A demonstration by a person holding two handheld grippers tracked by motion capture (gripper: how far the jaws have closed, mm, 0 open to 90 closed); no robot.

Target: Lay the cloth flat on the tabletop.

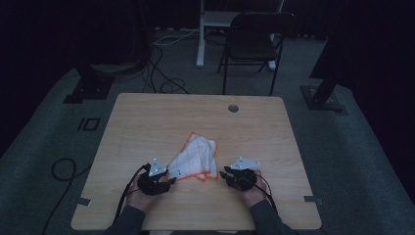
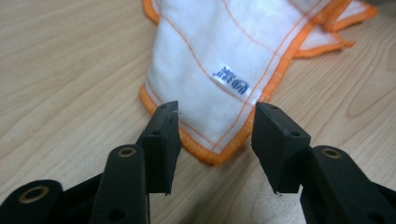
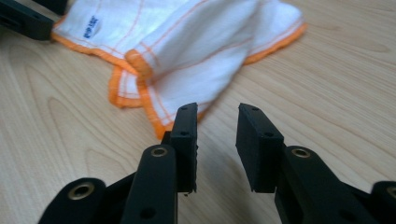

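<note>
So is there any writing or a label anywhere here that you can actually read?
Small white tag with blue print, sewn on the orange-edged cloth: too blurred to read.
Same tag in the right gripper view: blurred as well.
Dark sign on the floor left of the table: seems "10", not certain.

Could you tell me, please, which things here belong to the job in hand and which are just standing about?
In the job:
white cloth with orange edging
left gripper, jaws open at a cloth corner
right gripper, jaws open beside the cloth
table under it

Just about:
black chair
floor cables
</note>
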